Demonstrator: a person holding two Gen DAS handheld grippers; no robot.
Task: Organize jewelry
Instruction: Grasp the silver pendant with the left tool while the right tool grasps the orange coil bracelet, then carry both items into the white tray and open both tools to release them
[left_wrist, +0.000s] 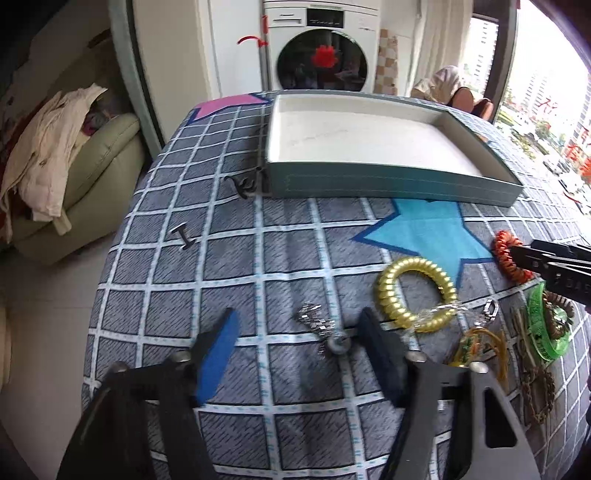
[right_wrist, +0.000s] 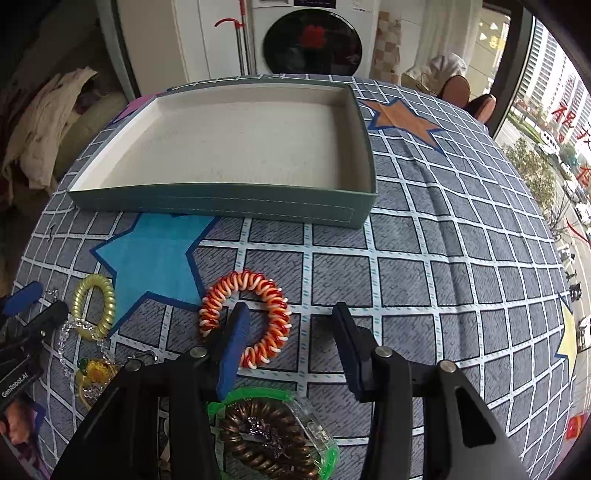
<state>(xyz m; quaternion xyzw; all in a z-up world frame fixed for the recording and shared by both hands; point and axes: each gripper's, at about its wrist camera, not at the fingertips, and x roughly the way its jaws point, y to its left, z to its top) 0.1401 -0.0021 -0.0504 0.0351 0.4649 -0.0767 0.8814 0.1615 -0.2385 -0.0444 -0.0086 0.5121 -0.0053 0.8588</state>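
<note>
Your left gripper (left_wrist: 301, 332) is parted, nothing pinched; a silver chain piece (left_wrist: 320, 326) lies between its jaws, gold coil bracelet (left_wrist: 415, 291) just outside the right one. Your right gripper (right_wrist: 291, 317) is parted too, left jaw inside the red-white coil bracelet (right_wrist: 245, 319). Tray (right_wrist: 221, 206) sits beyond both.

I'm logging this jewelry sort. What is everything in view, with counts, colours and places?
Shallow teal tray: one, cream lining, nothing inside, far side of table.
Checked grey tablecloth: one, coloured stars.
Orange-white coil bracelet: one, around right gripper's left finger.
Gold coil bracelet: one, beside blue star.
Silver chain piece: one, between left gripper's fingers.
Brown coil bracelet: one, inside green band.
Left gripper: open.
Right gripper: open.
</note>
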